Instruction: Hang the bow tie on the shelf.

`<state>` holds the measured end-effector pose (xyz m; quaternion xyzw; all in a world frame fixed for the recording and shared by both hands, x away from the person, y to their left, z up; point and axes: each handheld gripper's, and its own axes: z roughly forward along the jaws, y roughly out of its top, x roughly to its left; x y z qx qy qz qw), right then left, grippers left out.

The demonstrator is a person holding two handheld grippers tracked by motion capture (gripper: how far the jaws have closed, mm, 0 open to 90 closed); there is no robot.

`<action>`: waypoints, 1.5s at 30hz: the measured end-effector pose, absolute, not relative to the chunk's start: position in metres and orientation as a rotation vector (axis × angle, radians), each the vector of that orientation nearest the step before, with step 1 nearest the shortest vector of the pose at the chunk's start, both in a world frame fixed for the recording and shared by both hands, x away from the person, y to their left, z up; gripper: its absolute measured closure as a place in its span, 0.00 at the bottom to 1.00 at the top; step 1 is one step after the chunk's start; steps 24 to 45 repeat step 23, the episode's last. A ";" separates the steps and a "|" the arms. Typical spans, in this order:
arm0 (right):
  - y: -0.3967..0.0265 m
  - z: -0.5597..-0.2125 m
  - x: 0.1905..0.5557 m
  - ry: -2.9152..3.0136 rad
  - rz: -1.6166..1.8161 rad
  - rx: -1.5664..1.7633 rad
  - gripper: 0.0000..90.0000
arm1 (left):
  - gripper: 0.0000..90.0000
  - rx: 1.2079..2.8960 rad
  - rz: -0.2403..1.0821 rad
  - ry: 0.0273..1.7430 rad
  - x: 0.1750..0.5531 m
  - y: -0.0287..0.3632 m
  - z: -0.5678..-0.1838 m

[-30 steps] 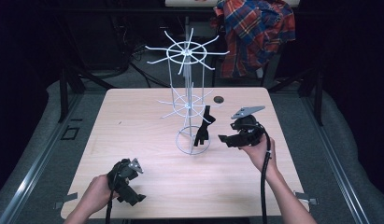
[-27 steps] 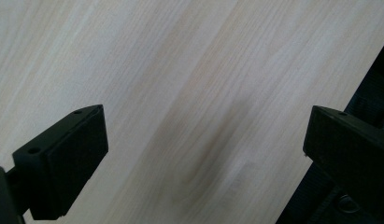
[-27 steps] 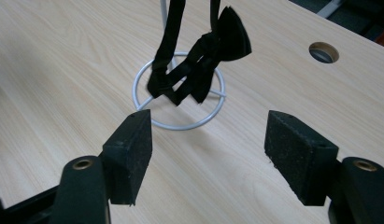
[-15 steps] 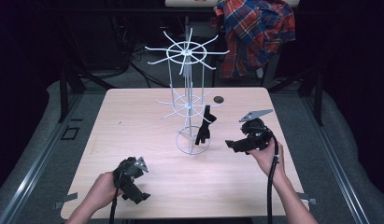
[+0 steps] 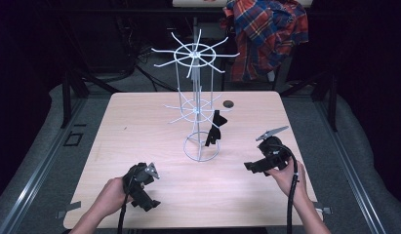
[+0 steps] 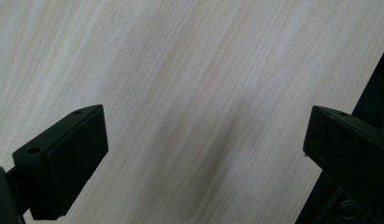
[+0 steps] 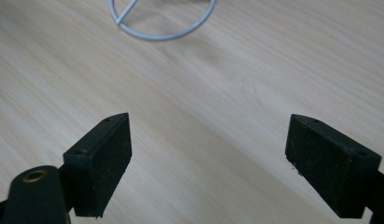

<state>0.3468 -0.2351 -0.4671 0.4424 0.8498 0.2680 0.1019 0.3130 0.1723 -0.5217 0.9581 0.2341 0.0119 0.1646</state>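
A white wire display stand with spoked arms rises from the middle of the wooden table. A black item hangs from one of its lower arms. My left gripper rests low at the table's front left, held in a hand; its jaws stand wide open over bare wood. My right gripper is at the front right, a short way from the stand's ring base, also wide open with nothing between its pads.
A small dark disc lies on the table behind the stand. A plaid shirt hangs beyond the far edge. The table's right edge runs close to the left gripper's jaw.
The right gripper has drawn back from the stand toward the front right and sunk lower. The left gripper has shifted slightly right and forward near the front edge.
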 end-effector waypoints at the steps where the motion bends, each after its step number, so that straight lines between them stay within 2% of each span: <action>1: -0.237 -0.468 0.345 2.514 0.778 1.305 0.16 | 0.00 2.732 0.031 0.665 0.313 0.172 -0.522; 12: -0.254 -0.493 0.323 2.589 0.602 1.348 0.16 | 0.00 2.731 0.032 0.664 0.313 0.170 -0.522; 17: -0.253 -0.508 0.323 2.605 0.299 1.293 0.17 | 0.00 2.740 0.025 0.661 0.314 0.169 -0.523; 45: -0.252 -0.514 0.328 2.603 0.289 1.298 0.17 | 0.00 2.741 0.029 0.671 0.314 0.170 -0.524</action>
